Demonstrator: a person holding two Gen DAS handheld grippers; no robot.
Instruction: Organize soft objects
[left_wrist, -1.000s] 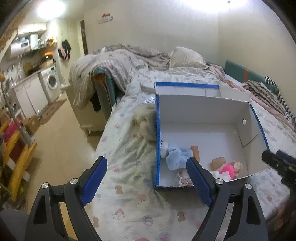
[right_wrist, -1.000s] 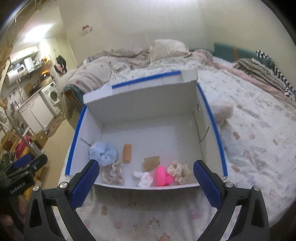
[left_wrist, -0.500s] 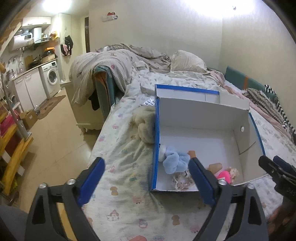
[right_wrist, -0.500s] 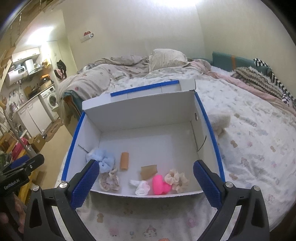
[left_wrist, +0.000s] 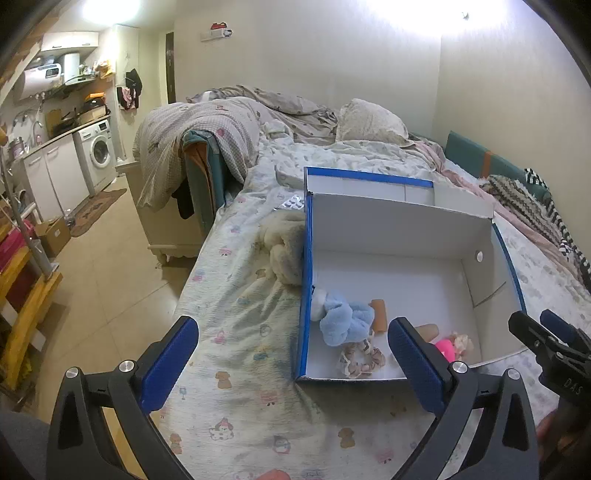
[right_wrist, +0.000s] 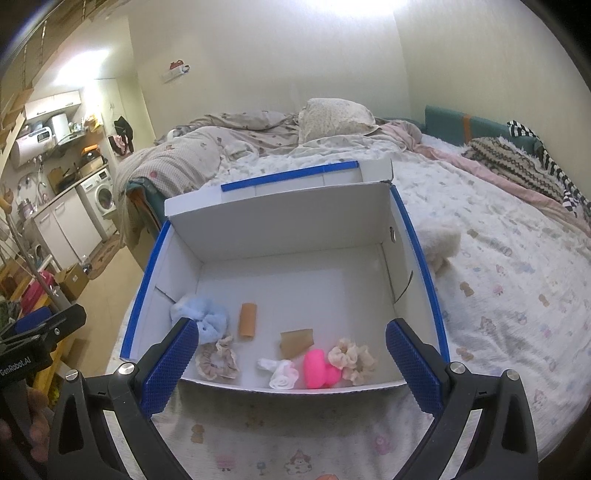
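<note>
A white box (left_wrist: 406, 221) with blue edges lies open on the bed. Inside, near its front wall, lie a fluffy blue scrunchie (right_wrist: 207, 317), a patterned scrunchie (right_wrist: 216, 360), an orange roll (right_wrist: 248, 320), a brown piece (right_wrist: 296, 341), a white rosette (right_wrist: 282, 373), a pink soft thing (right_wrist: 318, 369) and a cream scrunchie (right_wrist: 351, 356). A cream plush (left_wrist: 284, 247) lies on the sheet against the box's outer wall. My left gripper (left_wrist: 291, 350) hovers at the box's front left corner, its jaws opening with nothing between them. My right gripper (right_wrist: 293, 339) stands open and empty before the front wall.
The bed sheet (left_wrist: 240, 350) ends at the left in a drop to the tiled floor (left_wrist: 103, 280). A rumpled quilt (left_wrist: 207, 125) and a pillow (left_wrist: 369, 122) lie behind the box. Folded blankets (right_wrist: 517, 166) sit at the far right. A washing machine (left_wrist: 98, 155) stands across the room.
The left gripper's jaws have spread a little wider. Both views have tilted slightly, so the box sits a bit lower in them; its contents have not moved.
</note>
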